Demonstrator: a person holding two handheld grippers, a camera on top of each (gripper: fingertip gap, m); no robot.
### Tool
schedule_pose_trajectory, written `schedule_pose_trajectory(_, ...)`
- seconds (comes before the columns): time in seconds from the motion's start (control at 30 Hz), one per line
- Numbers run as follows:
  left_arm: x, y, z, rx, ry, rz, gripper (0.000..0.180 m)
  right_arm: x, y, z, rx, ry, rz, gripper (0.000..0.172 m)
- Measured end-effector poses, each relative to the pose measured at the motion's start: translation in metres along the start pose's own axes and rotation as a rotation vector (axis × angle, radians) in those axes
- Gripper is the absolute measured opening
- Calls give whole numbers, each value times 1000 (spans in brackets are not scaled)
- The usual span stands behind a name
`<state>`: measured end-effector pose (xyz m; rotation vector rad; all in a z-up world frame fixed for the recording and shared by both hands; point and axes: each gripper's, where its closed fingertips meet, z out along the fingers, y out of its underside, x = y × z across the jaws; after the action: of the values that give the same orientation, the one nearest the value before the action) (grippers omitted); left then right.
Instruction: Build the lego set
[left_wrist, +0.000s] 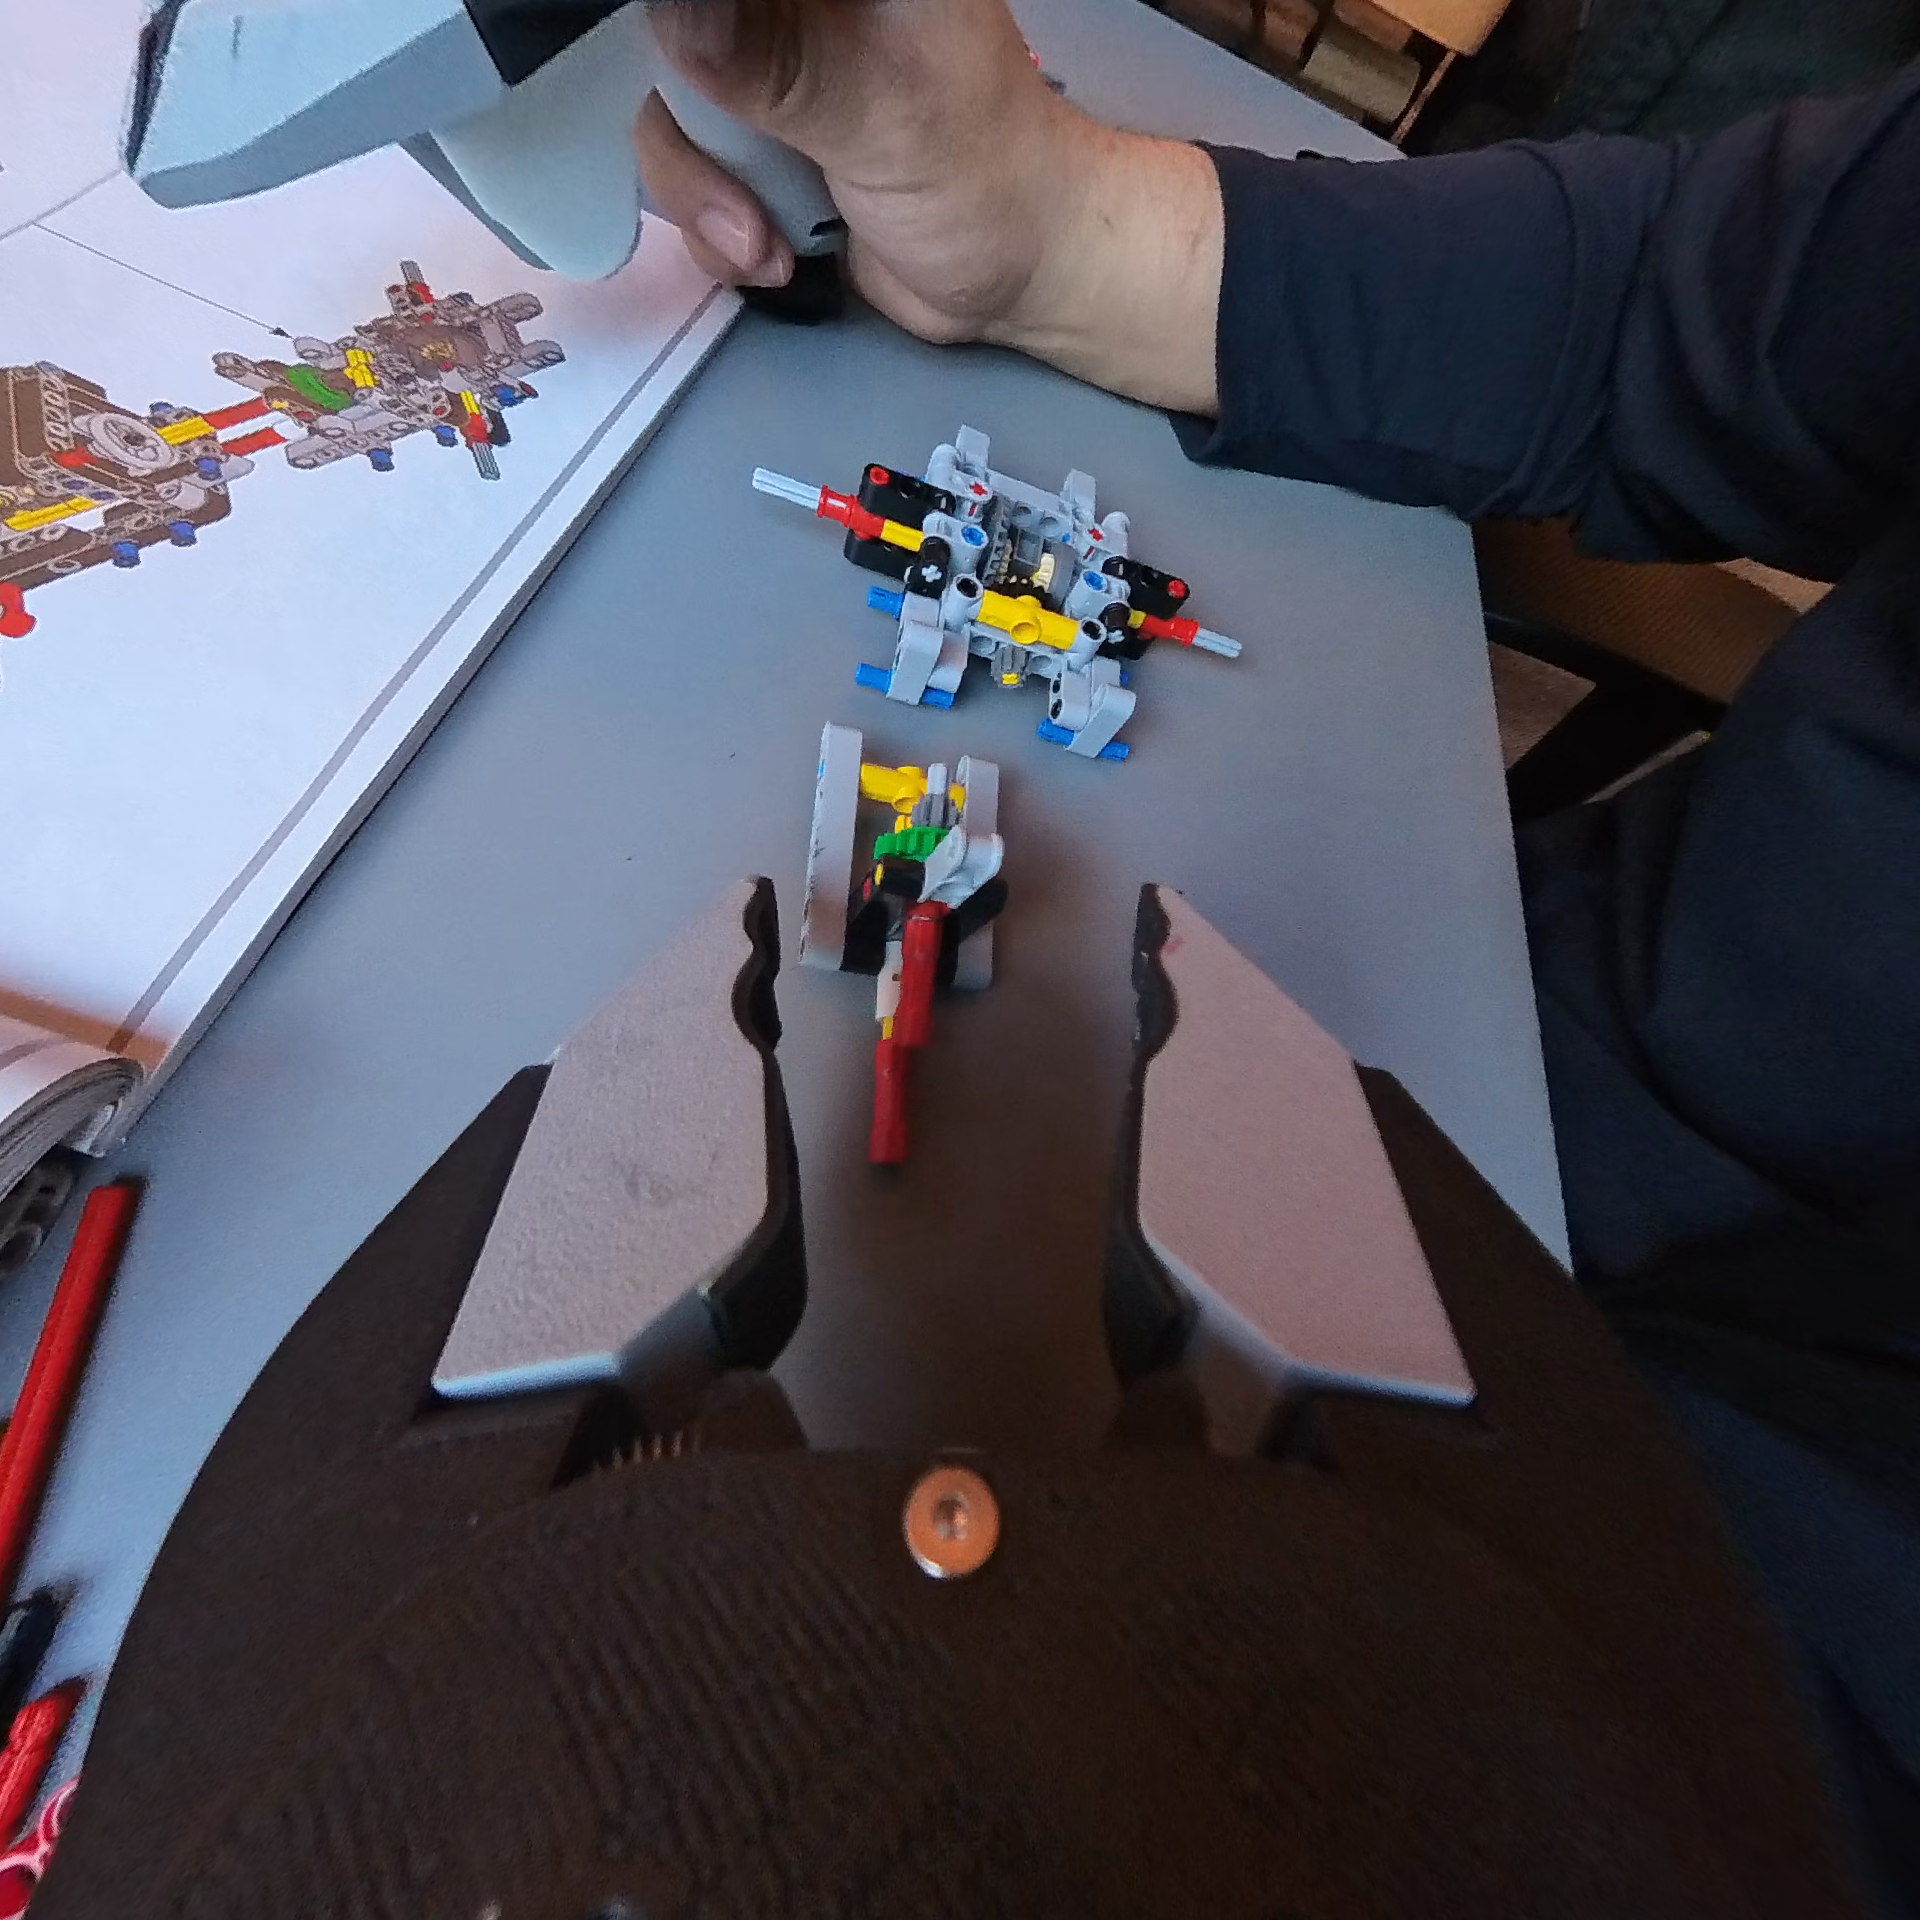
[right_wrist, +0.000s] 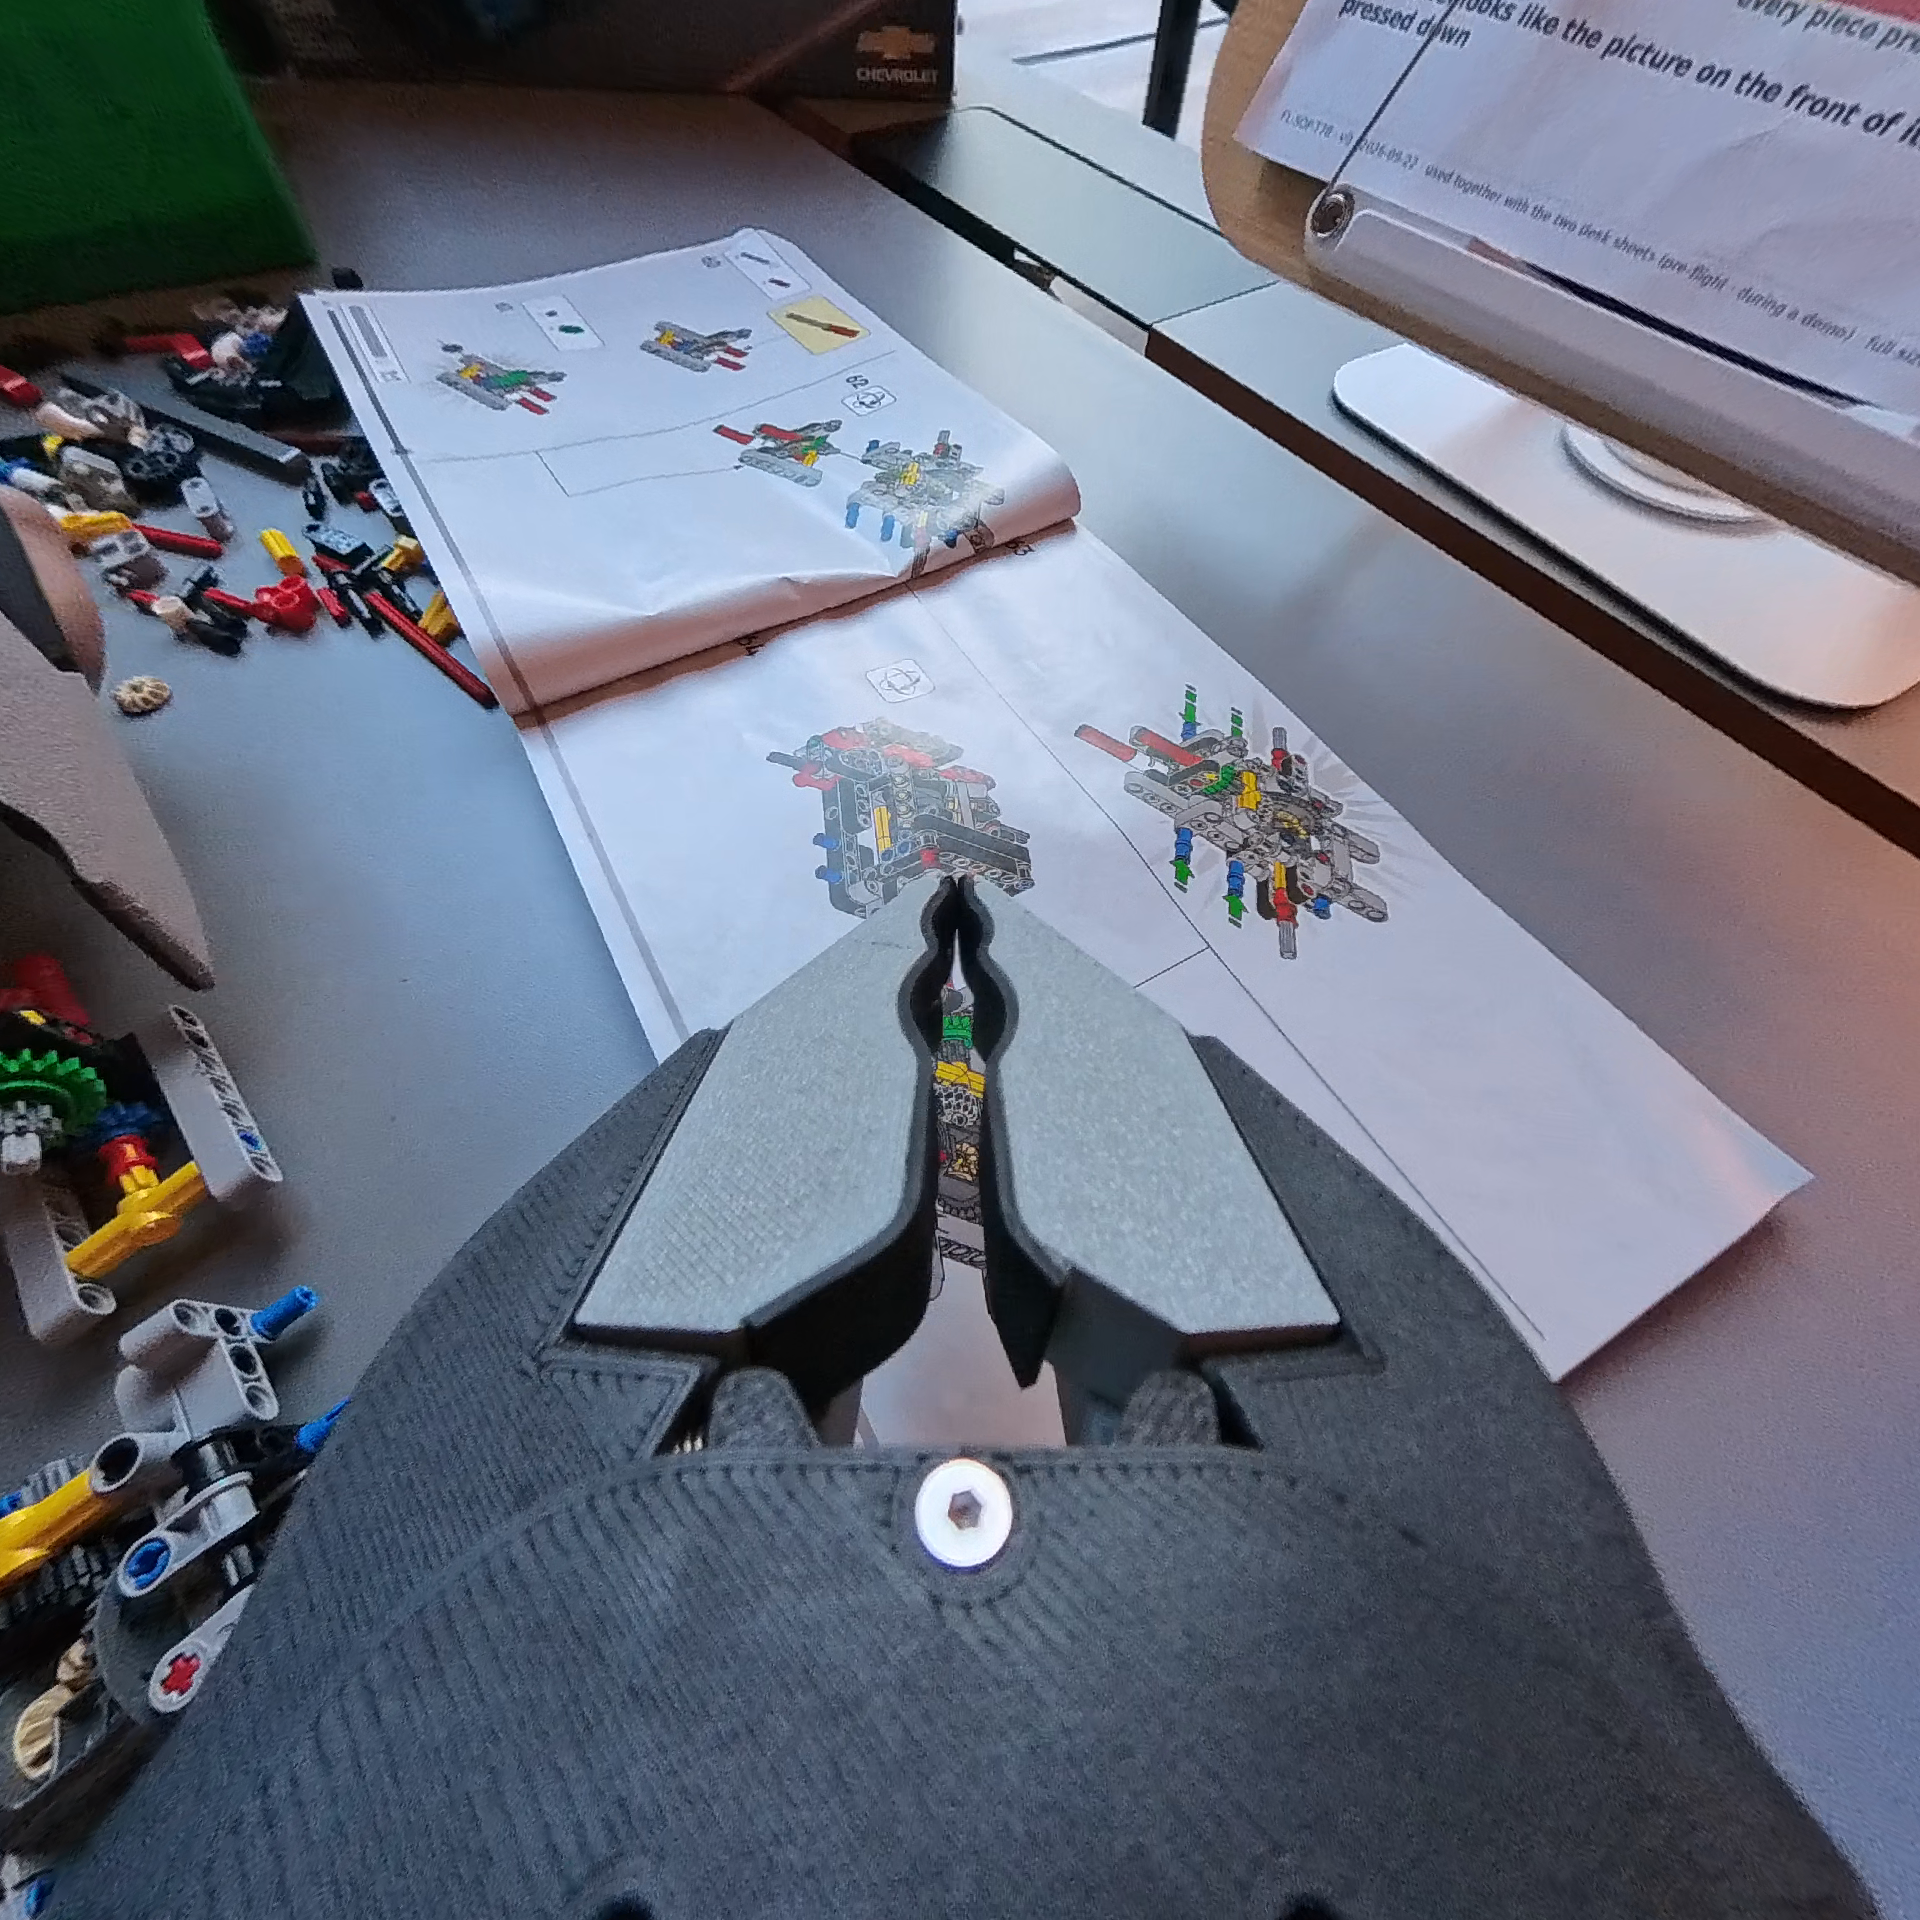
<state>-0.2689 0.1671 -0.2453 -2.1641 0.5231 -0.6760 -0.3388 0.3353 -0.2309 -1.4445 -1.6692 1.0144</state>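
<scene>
**Left tongs wide over the small build, right tongs pinched over the booklet**

My left tongs (left_wrist: 956, 935) stood wide and bare, lined up on the small brick sub-assembly (left_wrist: 904, 883) lying on the grey worktop (left_wrist: 623, 727); its red axle (left_wrist: 899, 1049) pointed back between my fingers, untouched. Just beyond lay the larger grey assembly (left_wrist: 997, 582). My right tongs (right_wrist: 956, 894) were closed on nothing, held over the open instruction booklet (right_wrist: 1351, 1039), seemingly parked clear.
</scene>
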Motion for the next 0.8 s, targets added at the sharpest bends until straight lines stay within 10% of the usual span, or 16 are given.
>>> schedule_pose_trajectory(0.8, 2, -1, 1, -9, -16, 20, 63, -1, 1, 1, -12, -17, 13, 0)
